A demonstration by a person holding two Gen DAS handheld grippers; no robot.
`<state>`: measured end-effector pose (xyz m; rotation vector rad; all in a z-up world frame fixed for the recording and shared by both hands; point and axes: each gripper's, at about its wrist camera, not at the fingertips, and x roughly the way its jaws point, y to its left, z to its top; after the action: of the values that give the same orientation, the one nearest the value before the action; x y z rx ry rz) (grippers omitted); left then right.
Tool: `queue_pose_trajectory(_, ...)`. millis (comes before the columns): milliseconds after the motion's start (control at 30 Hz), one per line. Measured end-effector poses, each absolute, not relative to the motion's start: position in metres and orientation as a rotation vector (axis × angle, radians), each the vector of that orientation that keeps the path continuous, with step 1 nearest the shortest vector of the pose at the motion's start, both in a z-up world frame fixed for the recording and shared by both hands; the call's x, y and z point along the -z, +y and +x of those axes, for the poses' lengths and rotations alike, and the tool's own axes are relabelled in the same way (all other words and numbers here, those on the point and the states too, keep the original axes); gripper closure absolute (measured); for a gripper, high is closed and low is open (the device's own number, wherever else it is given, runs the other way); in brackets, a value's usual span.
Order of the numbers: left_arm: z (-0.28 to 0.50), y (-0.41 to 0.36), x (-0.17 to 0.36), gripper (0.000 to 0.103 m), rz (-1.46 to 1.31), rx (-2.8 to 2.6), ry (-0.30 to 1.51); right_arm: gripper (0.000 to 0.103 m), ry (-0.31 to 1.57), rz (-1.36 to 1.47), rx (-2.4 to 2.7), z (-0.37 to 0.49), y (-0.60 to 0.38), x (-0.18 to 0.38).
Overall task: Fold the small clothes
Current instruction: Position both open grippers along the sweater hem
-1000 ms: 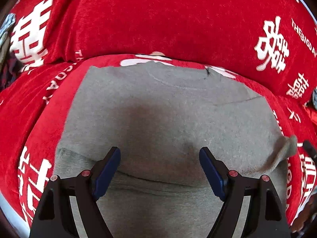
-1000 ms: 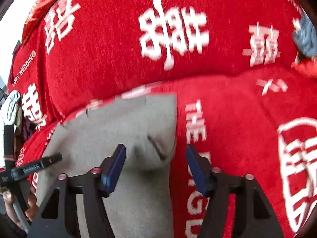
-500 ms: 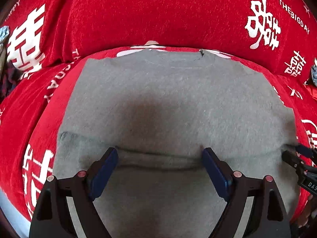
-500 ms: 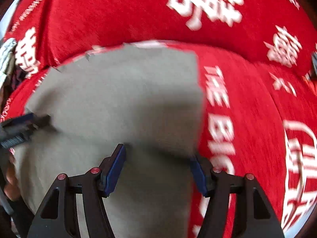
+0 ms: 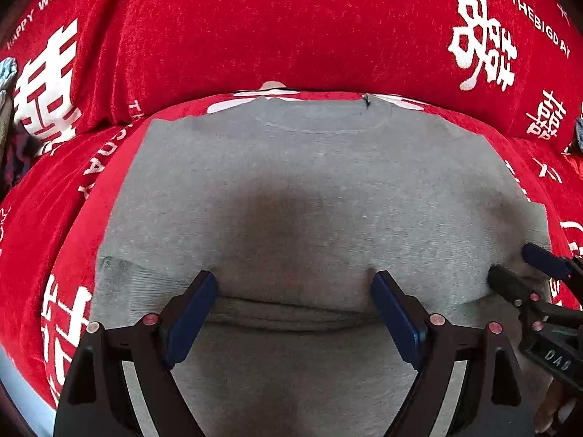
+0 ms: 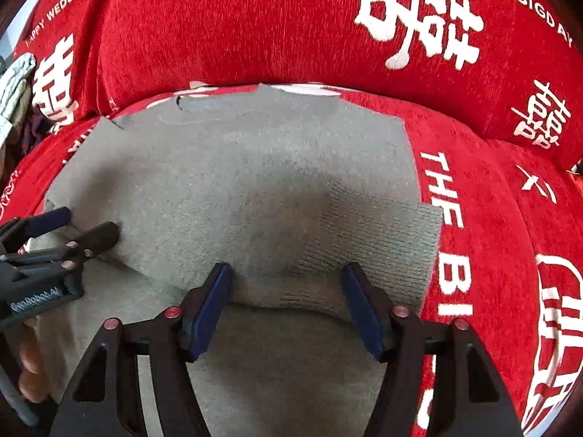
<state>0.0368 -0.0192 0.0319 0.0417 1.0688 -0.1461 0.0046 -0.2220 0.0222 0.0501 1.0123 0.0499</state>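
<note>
A grey knit sweater lies flat on the red sofa seat, its neckline toward the backrest. A folded-over layer ends in an edge that runs between the fingers of my left gripper, which stands wide open over it. In the right wrist view the same sweater has a ribbed part at its right side. My right gripper straddles that folded edge, its jaws opening, with cloth lying between the pads. Each gripper shows at the edge of the other's view: the right gripper and the left gripper.
The red backrest cushion with white characters rises just behind the sweater. A pale bundle of cloth sits at the far left. Bare red seat stretches to the right of the sweater. A person's fingers hold the left gripper.
The right gripper has moved from the sweater's right edge onto the garment. The crumpled right side has been laid flat, and the folded layer now lies smooth. The left gripper has barely moved.
</note>
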Motion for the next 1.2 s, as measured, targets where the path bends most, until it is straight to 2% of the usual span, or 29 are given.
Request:
queue_pose_trajectory(200,0.029,-0.011,-0.035,0.015,0.031,0.128,1.043,0.033,0.963,0.143,-0.039,-0.006,-0.223,-0.040)
queue_pose_trajectory(400,0.012,-0.012,-0.032,0.015,0.049,0.136,1.046,0.033,0.974,0.042,-0.084,-0.007,-0.178,-0.029)
queue_pose_trajectory(533,0.004,-0.011,-0.021,0.015,0.058,0.126,1.061,0.025,0.969,-0.083,-0.074,-0.010,-0.161,-0.019)
queue_pose_trajectory(800,-0.008,0.001,-0.021,0.014,0.055,0.129,1.051,0.025,0.983,0.006,-0.016,-0.028,-0.205,-0.021)
queue_pose_trajectory(833,-0.011,0.004,-0.020,0.013,0.058,0.129,1.048,0.025,0.983,0.013,-0.001,-0.031,-0.212,-0.022)
queue_pose_trajectory(900,-0.014,0.009,-0.019,0.001,0.064,0.110,1.048,0.025,0.984,0.029,0.020,-0.039,-0.224,-0.022)
queue_pose_trajectory(1067,-0.031,0.026,-0.029,0.001,0.017,0.095,1.054,0.024,0.951,0.079,0.026,-0.061,-0.222,-0.042)
queue_pose_trajectory(1200,-0.049,0.014,-0.034,0.001,0.029,0.142,1.043,0.024,0.938,0.066,-0.111,-0.071,-0.181,-0.050)
